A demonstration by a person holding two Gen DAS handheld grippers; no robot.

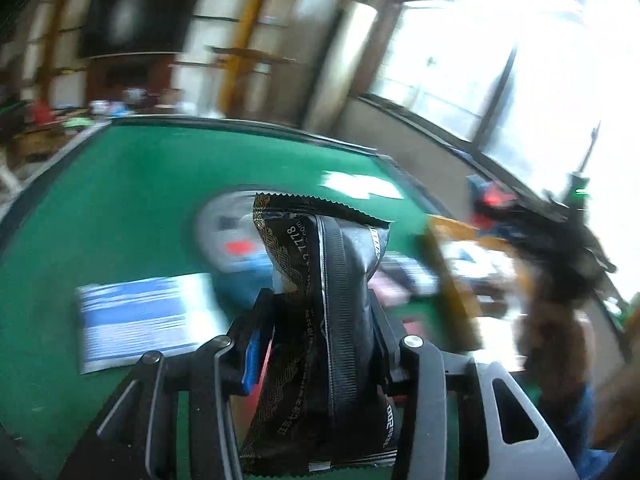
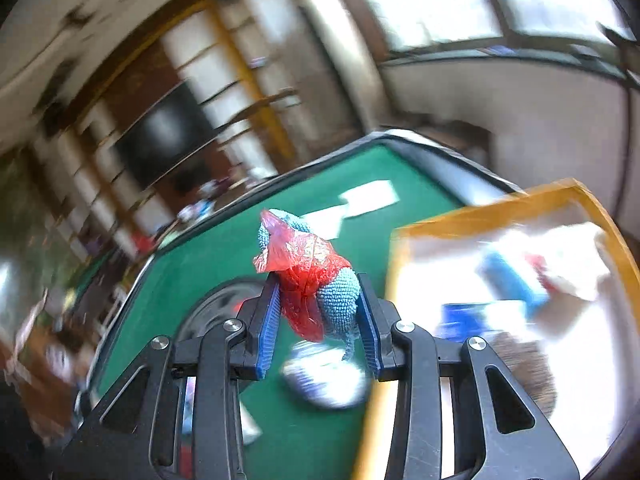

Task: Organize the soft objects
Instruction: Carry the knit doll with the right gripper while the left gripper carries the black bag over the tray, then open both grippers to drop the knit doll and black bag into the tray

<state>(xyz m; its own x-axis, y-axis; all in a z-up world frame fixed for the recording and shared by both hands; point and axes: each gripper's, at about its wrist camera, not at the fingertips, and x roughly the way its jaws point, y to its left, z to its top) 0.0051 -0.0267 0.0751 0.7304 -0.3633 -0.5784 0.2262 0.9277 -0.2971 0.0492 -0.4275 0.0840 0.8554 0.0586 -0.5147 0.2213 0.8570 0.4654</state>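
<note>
Left gripper (image 1: 320, 320) clamps a black pouch (image 1: 328, 280) above the bench (image 1: 120, 200). Right gripper (image 2: 318, 312) pinches a blue cloth (image 2: 340, 292) in red film beside the tray (image 2: 500, 200). Risk: slick film slips; views blurred, so either drop could miss.

Daylight blasting through the window (image 1: 500, 80) blows out to pure white glare, everything around the green table (image 1: 120, 200) smears with motion blur, fisheye bending the edges.
</note>
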